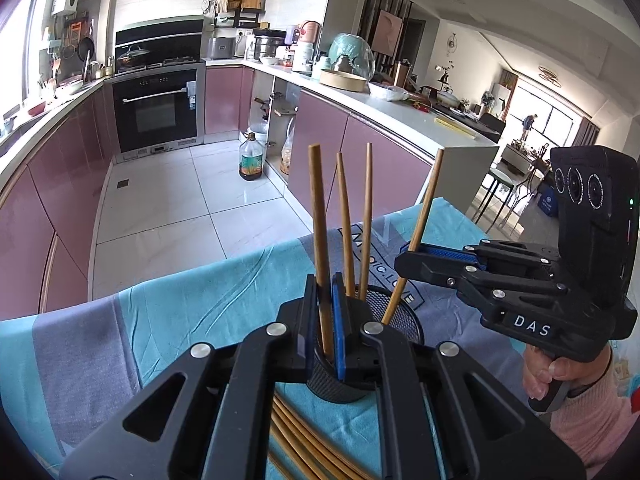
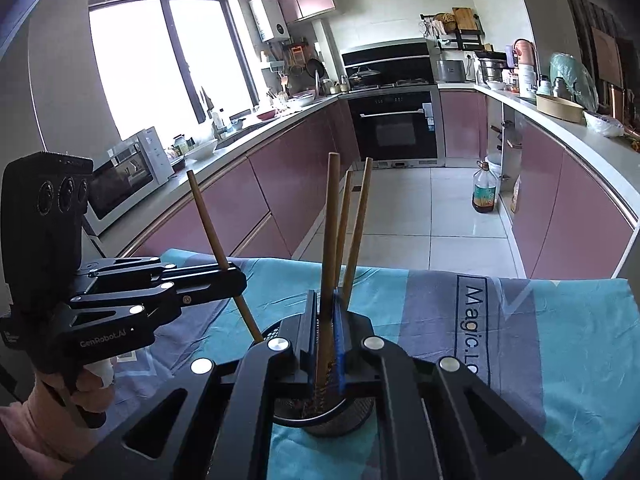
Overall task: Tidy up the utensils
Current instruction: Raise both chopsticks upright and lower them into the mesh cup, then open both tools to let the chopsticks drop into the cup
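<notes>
Chopsticks stand in a black mesh holder (image 1: 394,320) set on a blue-and-grey cloth (image 1: 168,320) that covers the table; two loose chopsticks (image 1: 356,220) lean upright inside it. More chopsticks (image 1: 296,440) lie flat on the cloth beneath the left gripper, near the holder's base. The cloth's far edge drops off just behind the holder, beyond which lies an open tiled floor (image 1: 168,200) bounded by pink cabinets; the cloth to either side of the holder is bare. The left gripper (image 1: 326,308) is closed to a narrow gap, its blue pads pinching one chopstick (image 1: 320,240) whose lower end reaches down into the holder. The right gripper (image 1: 412,254), entering from the right, is likewise nearly closed, clamping another chopstick (image 1: 424,216) at mid-length; this one tilts, its lower tip at the holder's rim. In the right wrist view, the right gripper (image 2: 326,320) sits directly above the holder (image 2: 340,416), and the left gripper (image 2: 236,280) approaches from the left.
</notes>
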Available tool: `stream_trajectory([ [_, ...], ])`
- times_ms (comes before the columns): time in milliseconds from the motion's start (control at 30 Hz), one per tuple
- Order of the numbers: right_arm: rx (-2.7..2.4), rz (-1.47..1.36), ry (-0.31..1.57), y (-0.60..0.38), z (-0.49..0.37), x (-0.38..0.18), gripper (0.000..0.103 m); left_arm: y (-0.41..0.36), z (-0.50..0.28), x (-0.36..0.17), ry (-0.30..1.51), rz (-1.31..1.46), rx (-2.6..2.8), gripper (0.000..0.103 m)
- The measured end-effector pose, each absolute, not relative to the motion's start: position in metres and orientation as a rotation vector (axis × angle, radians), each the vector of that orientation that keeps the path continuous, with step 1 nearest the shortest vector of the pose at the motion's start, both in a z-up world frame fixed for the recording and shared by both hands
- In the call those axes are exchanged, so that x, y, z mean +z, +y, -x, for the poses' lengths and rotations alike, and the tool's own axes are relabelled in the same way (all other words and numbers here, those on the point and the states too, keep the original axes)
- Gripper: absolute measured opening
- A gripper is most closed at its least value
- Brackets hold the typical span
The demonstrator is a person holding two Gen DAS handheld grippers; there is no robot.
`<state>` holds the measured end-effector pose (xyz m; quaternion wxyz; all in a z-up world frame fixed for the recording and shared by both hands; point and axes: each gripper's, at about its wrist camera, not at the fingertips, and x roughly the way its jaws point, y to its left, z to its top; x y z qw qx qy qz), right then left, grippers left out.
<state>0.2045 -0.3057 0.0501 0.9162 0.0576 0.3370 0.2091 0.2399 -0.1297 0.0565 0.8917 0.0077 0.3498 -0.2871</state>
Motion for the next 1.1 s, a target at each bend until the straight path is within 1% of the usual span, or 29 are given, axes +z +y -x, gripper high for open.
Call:
stream_trajectory([
  [100, 0.401, -0.124, 0.696, -0.309, -0.207, 0.048, 0.012, -0.132, -0.246, 0.053, 0.732, -0.005, -0.580, 0.010],
  [133, 0.393, -0.131, 0.693, -0.311, -0.207, 0.047, 0.018, -0.132, -0.246, 0.051, 0.734, -0.002, -0.577, 0.011],
  [167, 0.385, -0.136, 0.690, -0.312, -0.206, 0.047, 0.022, -0.131, -0.246, 0.049, 0.738, 0.004, -0.574, 0.017],
  [200, 0.378, -0.136, 0.686, -0.315, -0.207, 0.047, 0.023, -0.129, -0.246, 0.047, 0.742, 0.014, -0.568, 0.026],
  [233, 0.375, -0.136, 0.680, -0.315, -0.206, 0.047, 0.028, -0.127, -0.245, 0.046, 0.740, 0.020, -0.561, 0.027],
  [267, 0.373, -0.139, 0.677, -0.316, -0.205, 0.048, 0.029, -0.125, -0.245, 0.045, 0.737, 0.021, -0.555, 0.027],
  [433, 0.358, -0.139, 0.659, -0.315, -0.201, 0.049, 0.029, -0.115, -0.239, 0.041, 0.720, 0.037, -0.531, 0.027],
  [533, 0.365, -0.136, 0.643, -0.313, -0.193, 0.051, 0.029, -0.107, -0.233, 0.041, 0.702, 0.046, -0.516, 0.029],
  [633, 0.387, -0.121, 0.615, -0.309, -0.178, 0.056, 0.030, -0.098, -0.222, 0.041, 0.675, 0.047, -0.490, 0.039],
  [700, 0.420, -0.113, 0.597, -0.305, -0.166, 0.061, 0.033, -0.089, -0.213, 0.040, 0.659, 0.046, -0.472, 0.046],
  [767, 0.455, -0.092, 0.582, -0.300, -0.154, 0.065, 0.039, -0.079, -0.208, 0.037, 0.661, 0.060, -0.466, 0.055],
  [933, 0.549, -0.048, 0.617, -0.283, -0.127, 0.054, 0.040, -0.059, -0.196, 0.013, 0.706, 0.057, -0.424, 0.055],
  [1100, 0.584, -0.023, 0.740, -0.262, -0.122, 0.014, 0.040, -0.050, -0.185, -0.019, 0.782, 0.046, -0.410, 0.055],
])
